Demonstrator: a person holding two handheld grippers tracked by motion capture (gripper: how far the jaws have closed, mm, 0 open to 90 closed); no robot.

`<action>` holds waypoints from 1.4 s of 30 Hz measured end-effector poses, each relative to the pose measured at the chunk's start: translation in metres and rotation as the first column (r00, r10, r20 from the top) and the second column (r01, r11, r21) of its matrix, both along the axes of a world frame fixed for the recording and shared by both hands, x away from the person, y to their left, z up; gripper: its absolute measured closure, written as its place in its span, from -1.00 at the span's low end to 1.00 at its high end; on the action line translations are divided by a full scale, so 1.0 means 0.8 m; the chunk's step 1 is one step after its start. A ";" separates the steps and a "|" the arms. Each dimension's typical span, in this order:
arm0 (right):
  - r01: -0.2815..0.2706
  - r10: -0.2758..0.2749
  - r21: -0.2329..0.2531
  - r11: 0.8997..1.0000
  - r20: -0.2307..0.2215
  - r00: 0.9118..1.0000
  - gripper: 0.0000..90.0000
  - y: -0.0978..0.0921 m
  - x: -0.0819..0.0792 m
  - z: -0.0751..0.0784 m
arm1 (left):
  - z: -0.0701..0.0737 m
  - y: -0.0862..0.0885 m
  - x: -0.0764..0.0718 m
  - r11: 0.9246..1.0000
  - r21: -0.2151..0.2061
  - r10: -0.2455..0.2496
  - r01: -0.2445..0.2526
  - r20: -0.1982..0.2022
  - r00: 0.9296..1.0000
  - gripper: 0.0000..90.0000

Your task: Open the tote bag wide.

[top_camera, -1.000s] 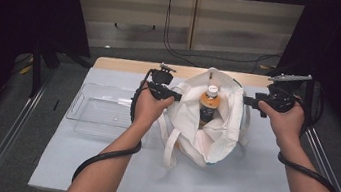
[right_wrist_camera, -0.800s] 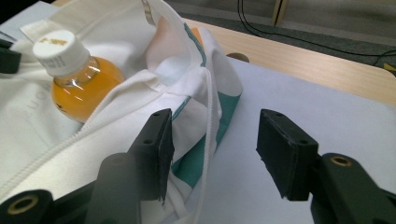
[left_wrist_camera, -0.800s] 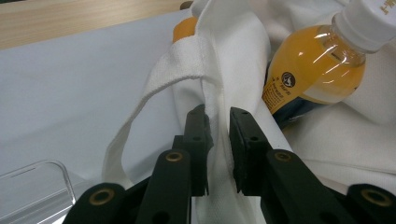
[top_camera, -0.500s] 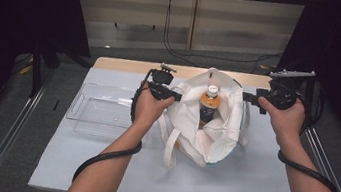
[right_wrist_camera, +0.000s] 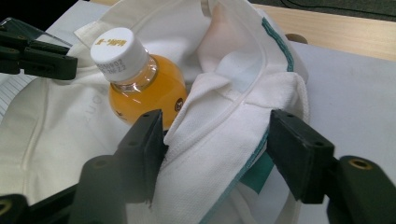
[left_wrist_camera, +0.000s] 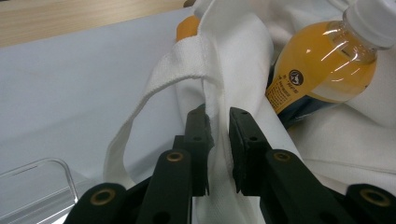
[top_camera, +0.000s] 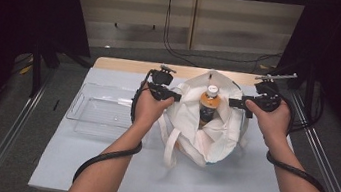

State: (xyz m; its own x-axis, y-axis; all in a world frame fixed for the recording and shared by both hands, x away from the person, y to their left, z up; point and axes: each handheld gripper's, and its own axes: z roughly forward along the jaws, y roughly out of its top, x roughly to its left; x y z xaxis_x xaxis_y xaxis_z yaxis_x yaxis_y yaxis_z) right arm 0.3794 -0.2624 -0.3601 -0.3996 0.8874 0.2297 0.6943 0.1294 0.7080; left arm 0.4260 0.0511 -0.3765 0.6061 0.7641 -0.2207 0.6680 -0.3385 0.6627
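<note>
High view: the white cloth tote bag (top_camera: 204, 126) is sitting mid-surface beside the clear plastic tray (top_camera: 98, 111), while the right gripper (top_camera: 236, 103) is standing slightly farther out than a second ago, stretching the mouth wider around the upright orange-drink bottle with white cap (top_camera: 208, 104). Left gripper view: the left gripper (left_wrist_camera: 218, 135) is clenching the bag's hem beside its strap. Right gripper view: the jaws are standing wide around bunched, teal-trimmed rim fabric, barely pressing it.
</note>
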 end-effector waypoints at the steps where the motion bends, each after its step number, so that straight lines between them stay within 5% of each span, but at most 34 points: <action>1: -0.002 0.002 -0.004 1.000 -0.002 1.000 -0.01 -0.001 0.000 -0.001 | 0.000 0.000 0.000 1.000 0.000 -0.001 0.001 -0.001 1.000 0.74; 4: 0.001 -0.002 -0.019 1.000 -0.017 1.000 0.17 -0.002 -0.001 -0.005 | -0.001 -0.001 0.001 1.000 -0.002 0.005 -0.005 0.001 1.000 0.75; 5: -0.002 0.002 -0.014 1.000 -0.021 1.000 0.56 -0.003 -0.002 -0.007 | -0.002 -0.001 0.001 1.000 -0.005 0.008 -0.008 0.001 1.000 0.75; 6: -0.027 0.027 0.012 1.000 -0.016 1.000 0.66 -0.003 -0.004 -0.010 | -0.002 0.000 0.001 1.000 -0.010 0.006 -0.006 -0.003 1.000 0.75; 10: -0.024 0.024 -0.013 1.000 0.002 1.000 0.73 0.001 -0.005 -0.019 | -0.002 -0.001 0.000 1.000 -0.012 0.006 -0.006 -0.001 1.000 0.75; 12: -0.031 0.031 -0.034 0.999 0.017 0.999 0.95 0.000 -0.006 -0.020 | -0.002 -0.001 0.001 1.000 -0.008 0.009 -0.009 0.001 1.000 0.76; 20: -0.042 0.046 -0.109 0.993 0.030 0.998 0.99 -0.001 -0.008 -0.030 | -0.008 0.003 0.003 0.999 -0.015 0.032 -0.033 -0.012 0.999 0.79; 42: 0.007 -0.007 -0.086 0.996 0.003 1.000 0.99 -0.018 -0.009 -0.077 | -0.033 0.014 0.009 0.998 0.017 0.061 -0.061 -0.038 0.997 0.81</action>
State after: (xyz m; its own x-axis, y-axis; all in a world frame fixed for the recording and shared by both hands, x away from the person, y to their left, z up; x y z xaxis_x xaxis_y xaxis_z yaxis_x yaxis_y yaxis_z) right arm 0.3724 -0.2771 -0.4220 -0.3942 0.9065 0.1515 0.6933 0.1851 0.6965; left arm 0.4331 0.0620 -0.4033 0.5497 0.8029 -0.2307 0.7124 -0.3063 0.6314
